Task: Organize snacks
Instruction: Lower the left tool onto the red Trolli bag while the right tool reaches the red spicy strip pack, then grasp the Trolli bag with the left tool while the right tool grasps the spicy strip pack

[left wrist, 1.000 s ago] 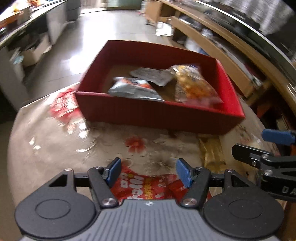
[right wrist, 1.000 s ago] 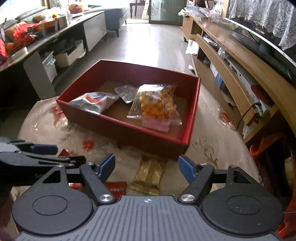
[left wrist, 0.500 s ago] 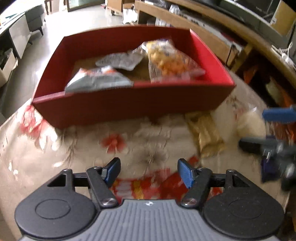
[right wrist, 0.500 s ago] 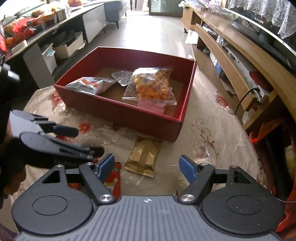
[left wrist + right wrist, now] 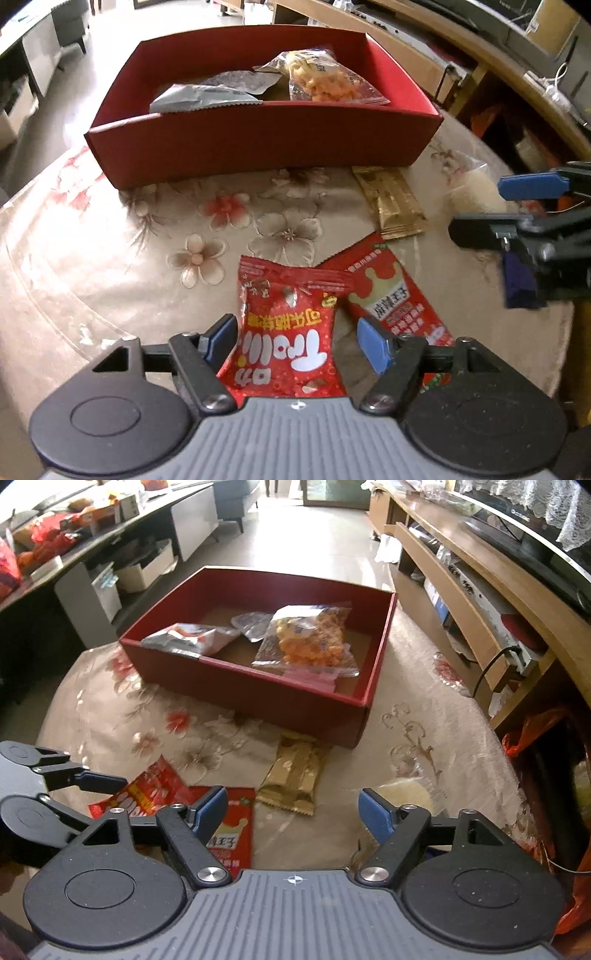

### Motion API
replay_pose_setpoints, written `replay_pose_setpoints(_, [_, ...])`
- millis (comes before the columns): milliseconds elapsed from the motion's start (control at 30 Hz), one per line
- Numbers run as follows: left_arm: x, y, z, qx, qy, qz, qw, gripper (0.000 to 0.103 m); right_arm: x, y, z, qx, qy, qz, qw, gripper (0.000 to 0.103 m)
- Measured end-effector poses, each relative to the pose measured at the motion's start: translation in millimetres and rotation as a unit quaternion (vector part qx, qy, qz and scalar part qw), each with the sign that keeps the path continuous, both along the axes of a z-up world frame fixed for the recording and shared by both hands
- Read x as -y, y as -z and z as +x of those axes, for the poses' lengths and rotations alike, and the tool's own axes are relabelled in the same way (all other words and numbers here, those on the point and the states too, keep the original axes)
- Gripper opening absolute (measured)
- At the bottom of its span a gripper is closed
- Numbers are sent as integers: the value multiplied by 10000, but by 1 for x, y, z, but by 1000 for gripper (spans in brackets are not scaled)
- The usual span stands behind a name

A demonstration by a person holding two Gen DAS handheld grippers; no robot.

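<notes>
Landmark: the red box [image 5: 266, 140] stands at the far side of the surface [image 5: 92, 258], which carries a floral cloth; everything below is placed against it.

Target packet: the red candy packet [image 5: 288, 332] lies flat on the surface, well short of the box's near wall and apart from it.

Direction from fingers: the packet sits directly under and between the fingers of the left gripper [image 5: 295, 343], its lower part running back beneath the gripper body.

Long axis: it runs roughly toward the box, so the fingers straddle the packet's narrow width.

Left fingers: they stand apart and have just been opening; the packet lies between them, but neither pad appears to press it.

Right fingers: the right gripper [image 5: 291, 812] is open too, with nothing between its fingers, above bare cloth nearer the gold packet [image 5: 295, 775].

Nearer hand: the left, judged by the packet lying within its span.

Neighbour: a second red packet [image 5: 399, 295] lies just right of the target, its near corner tucked under the target's edge.

Gold packet: it lies close to the box's near wall, just short of it.

Look of target: glossy crinkled red film with white and yellow lettering, a sealed crimped end pointing toward the box, slightly puffed.

Box contents: a silver bag [image 5: 199, 98] and a clear bag of orange snacks [image 5: 328, 83] already lie inside.
</notes>
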State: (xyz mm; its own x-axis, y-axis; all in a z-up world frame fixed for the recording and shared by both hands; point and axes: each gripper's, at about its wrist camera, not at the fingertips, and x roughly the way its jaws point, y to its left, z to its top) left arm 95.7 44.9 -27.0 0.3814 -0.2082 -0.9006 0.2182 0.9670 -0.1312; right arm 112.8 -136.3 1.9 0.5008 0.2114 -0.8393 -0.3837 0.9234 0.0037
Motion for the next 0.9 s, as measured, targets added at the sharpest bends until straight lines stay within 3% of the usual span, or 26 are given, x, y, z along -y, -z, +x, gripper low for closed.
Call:
replay_pose_setpoints(267, [18, 13, 9, 16, -106, 662, 9978, 73, -6, 7, -3, -55, -78, -134, 9999, 83])
replay_pose_setpoints(333, [17, 14, 9, 33, -180, 675, 9975, 71, -5, 8, -2, -78, -58, -140, 9999, 83])
replay_pose_setpoints(400, [18, 12, 7, 60, -223, 679, 9974, 58, -5, 10, -1, -102, -55, -171, 9998, 83])
replay_pose_setpoints(500, [17, 10, 3, 51, -322, 683, 9971, 53, -6, 14, -1, -149, -84, -213, 9996, 83])
replay_pose_setpoints(900, [-19, -2, -3, 15, -1020, 467, 9937, 51, -28, 45, -16, -544, -383, -363, 9971, 83])
